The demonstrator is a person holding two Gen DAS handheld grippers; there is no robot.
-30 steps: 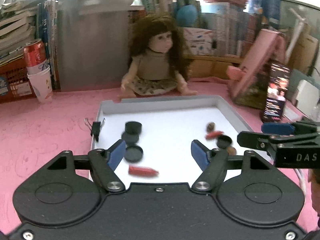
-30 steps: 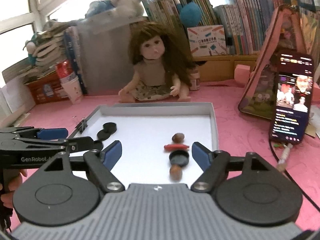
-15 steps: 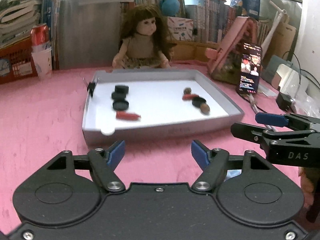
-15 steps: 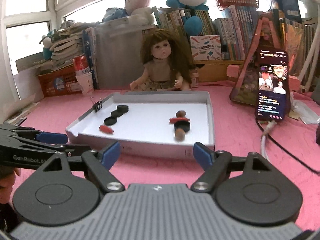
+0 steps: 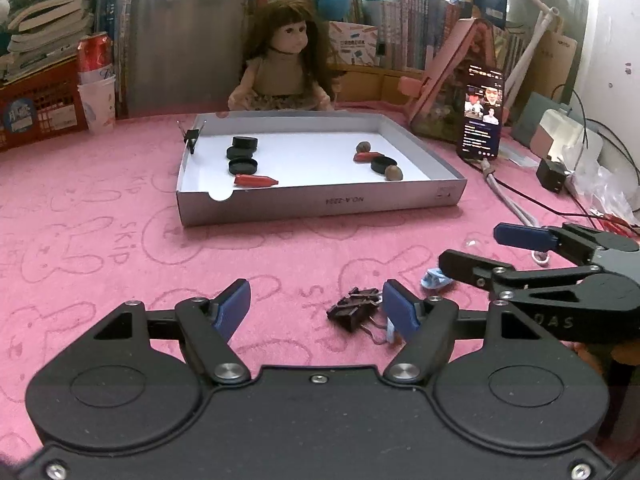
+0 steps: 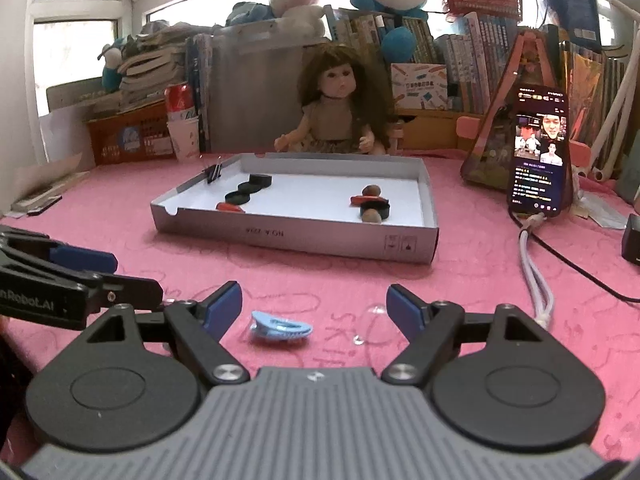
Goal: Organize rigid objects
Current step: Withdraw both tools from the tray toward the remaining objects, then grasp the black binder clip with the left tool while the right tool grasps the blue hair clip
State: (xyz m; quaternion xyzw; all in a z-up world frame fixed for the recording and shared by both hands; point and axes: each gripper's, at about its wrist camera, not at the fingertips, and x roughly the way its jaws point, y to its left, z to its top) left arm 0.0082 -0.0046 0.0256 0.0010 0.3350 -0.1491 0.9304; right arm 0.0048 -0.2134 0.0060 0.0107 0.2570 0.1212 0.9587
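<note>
A shallow white box tray (image 5: 320, 204) (image 6: 296, 236) sits mid-table with black round caps (image 5: 243, 155) and a red piece (image 5: 255, 180) on its left side. Its right side has nuts, a black cap (image 5: 382, 165) and another red piece. My left gripper (image 5: 316, 304) is open and low over the pink cloth; dark binder clips (image 5: 354, 307) lie by its right finger. My right gripper (image 6: 314, 306) is open too, with a light blue hair clip (image 6: 278, 329) on the cloth between its fingers, untouched.
A doll (image 5: 286, 64) sits behind the tray, with books, a grey bin and plush toys further back. A lit phone (image 6: 538, 152) leans at the right, its cable (image 6: 534, 272) trailing forward. A can in a paper cup (image 5: 96, 84) stands at left. A binder clip (image 5: 191, 136) grips the tray's left wall.
Both grippers have pulled back from over the tray to the near cloth and sunk a little. The binder clips and the blue hair clip have come into view between the fingers.
</note>
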